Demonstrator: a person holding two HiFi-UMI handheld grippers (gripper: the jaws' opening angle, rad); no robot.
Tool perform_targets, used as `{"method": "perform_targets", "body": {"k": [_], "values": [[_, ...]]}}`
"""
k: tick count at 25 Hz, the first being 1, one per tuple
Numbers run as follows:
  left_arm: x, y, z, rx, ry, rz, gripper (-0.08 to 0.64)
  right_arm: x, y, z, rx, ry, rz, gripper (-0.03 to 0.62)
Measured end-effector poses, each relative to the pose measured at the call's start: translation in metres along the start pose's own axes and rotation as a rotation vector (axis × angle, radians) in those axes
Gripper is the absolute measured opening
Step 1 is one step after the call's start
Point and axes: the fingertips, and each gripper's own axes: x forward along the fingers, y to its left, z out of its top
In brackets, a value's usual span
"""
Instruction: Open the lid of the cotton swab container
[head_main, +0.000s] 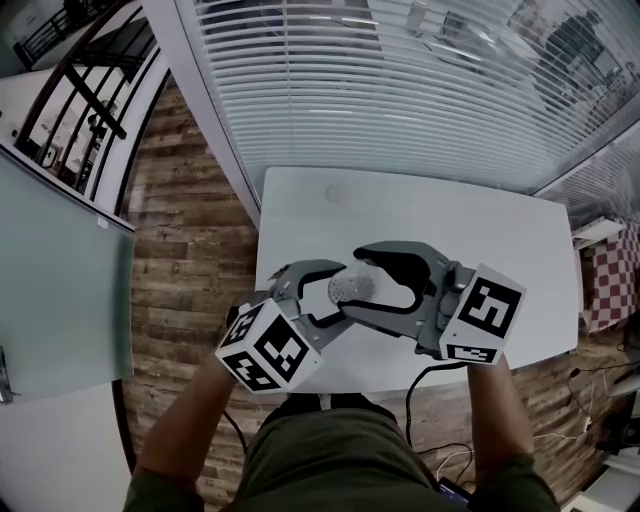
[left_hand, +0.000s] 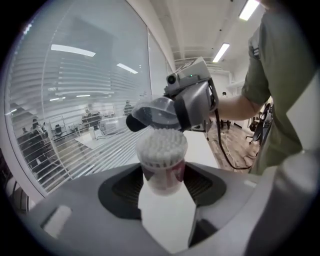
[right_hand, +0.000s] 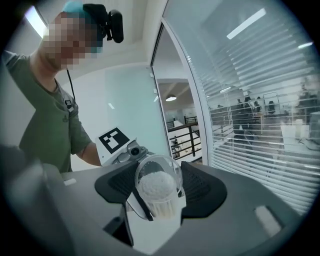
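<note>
While left tool clamps container upright, right tool pinches lid, prob. detached.

Head view: only the top of the cotton swab container shows, jaws hiding its body; forearms cut off at 6 o'clock.

white table | slatted blinds behind | plank floor | glass panel left

The table is lying open left, right and beyond the grippers, giving room to pass. Blinds are closing off its far edge. Over the near edge, the left gripper and right gripper are crowding together. The lid is hanging close over the container, blocking its mouth.
</note>
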Motion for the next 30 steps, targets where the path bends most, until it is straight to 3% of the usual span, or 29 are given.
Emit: {"method": "perform_targets", "body": {"k": [10,30], "values": [[-0.006,-0.001,0.009,0.011,-0.016,0.016,0.258,-0.021,-0.003,0.011,0.077,-0.129,-0.02,0.276],[-0.012,-0.002,0.03,-0.036,-0.124,0.045,0.256,-0.058,-0.009,0.017,0.143,-0.263,-0.086,0.273]]}}
